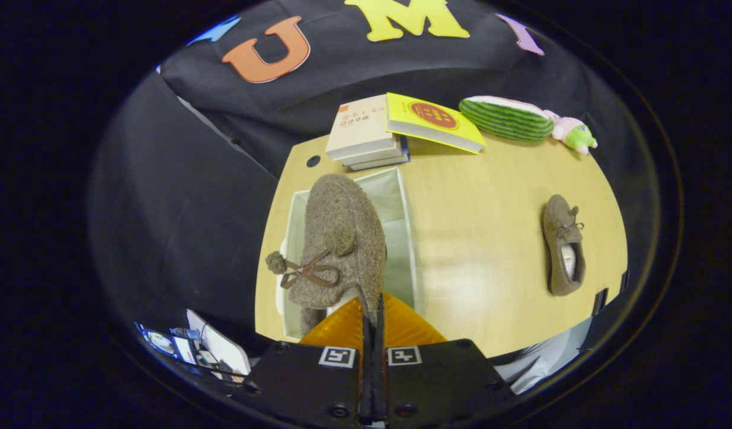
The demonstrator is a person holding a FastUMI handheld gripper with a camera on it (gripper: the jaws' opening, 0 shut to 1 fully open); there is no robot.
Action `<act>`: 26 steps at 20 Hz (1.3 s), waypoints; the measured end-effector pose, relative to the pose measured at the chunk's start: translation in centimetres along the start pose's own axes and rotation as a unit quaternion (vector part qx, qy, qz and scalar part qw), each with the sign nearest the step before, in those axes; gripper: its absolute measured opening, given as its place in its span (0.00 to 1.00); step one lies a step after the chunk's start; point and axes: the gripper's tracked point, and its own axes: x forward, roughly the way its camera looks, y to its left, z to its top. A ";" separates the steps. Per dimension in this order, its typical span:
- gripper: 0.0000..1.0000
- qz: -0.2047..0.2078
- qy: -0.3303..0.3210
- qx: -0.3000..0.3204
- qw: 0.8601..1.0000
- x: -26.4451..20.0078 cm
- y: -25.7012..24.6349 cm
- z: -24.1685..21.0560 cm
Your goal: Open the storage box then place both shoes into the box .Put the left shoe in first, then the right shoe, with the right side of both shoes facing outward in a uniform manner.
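The jaws stand clenched on the heel rim of a fuzzy brown shoe, held over the open box, its toe pointing away and its bow on the left. The box sits on the tabletop, just before a stack of books. The second shoe lies well apart to the right. Beyond it rest a watermelon plush and a small pink toy.

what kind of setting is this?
Likely a staged recording booth, not a home: a wooden table against a black cloth wall, with stacked books, a watermelon plush and an open storage box. The gripper holds a fuzzy shoe.
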 end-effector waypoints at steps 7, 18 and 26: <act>0.06 0.013 -0.024 0.024 0.999 3.9 3.8 0.7; 0.06 0.010 -0.011 0.065 0.998 10.0 3.9 -1.8; 0.57 0.090 -0.072 0.023 0.993 10.5 5.9 0.5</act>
